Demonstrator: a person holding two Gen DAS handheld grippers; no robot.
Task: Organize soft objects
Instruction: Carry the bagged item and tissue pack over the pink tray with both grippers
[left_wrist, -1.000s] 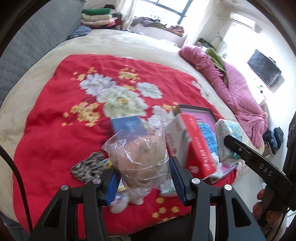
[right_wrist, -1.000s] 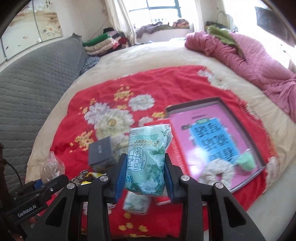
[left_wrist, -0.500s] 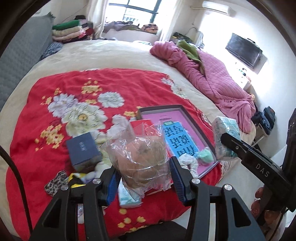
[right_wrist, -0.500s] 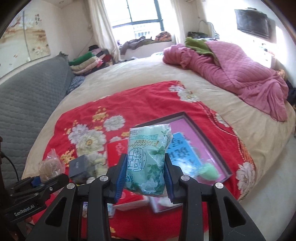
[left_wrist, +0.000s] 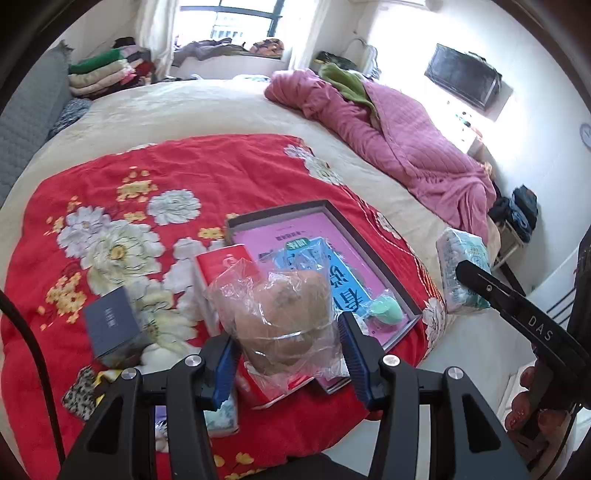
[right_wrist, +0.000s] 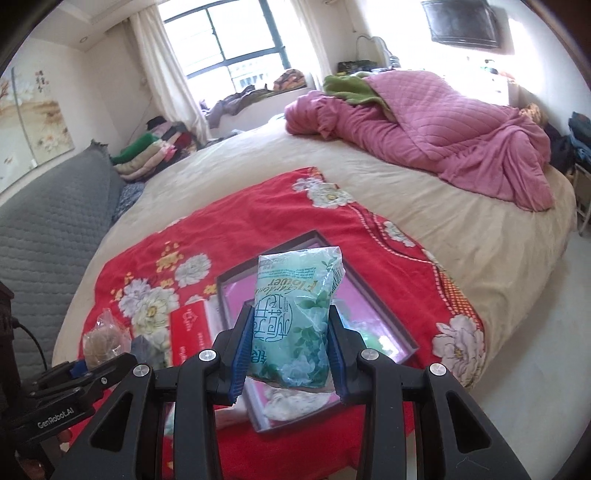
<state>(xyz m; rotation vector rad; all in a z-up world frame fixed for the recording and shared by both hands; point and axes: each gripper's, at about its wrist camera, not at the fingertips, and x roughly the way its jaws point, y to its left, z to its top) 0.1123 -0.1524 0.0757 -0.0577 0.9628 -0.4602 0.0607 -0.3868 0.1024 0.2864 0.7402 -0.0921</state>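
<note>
left gripper (left_wrist: 290, 350): clamped on a clear plastic bag (left_wrist: 280, 317) with a brown soft lump inside; blue pads press both sides. bag held up off the bed, in front of the red box and the tray's near corner.
right gripper (right_wrist: 291, 354): clamped on a green tissue pack (right_wrist: 297, 321), floral print, standing upright between the blue pads, raised over the tray. in the left view the same pack sits out past the bed's right edge.
tray (left_wrist: 373, 258): shallow, dark rim, pink liner with a blue printed panel; lies on the red floral blanket (left_wrist: 184, 177) near its right corner.
in tray: mint green sponge (left_wrist: 386, 312) at the near right corner; a white fluffy item next to it, mostly hidden by the bag.
red box (left_wrist: 221, 262): just left of the tray, touching or nearly so, can't tell which.
grey box (left_wrist: 110, 325): further left on the blanket, tilted.
leopard-print item (left_wrist: 79, 391): near the blanket's front left edge.
small tissue pack (left_wrist: 221, 417): on the blanket under the left gripper's left finger.
background: pink quilt (right_wrist: 424, 129) bunched at the far side of the bed; folded clothes stack (left_wrist: 99, 74) by the window.
</note>
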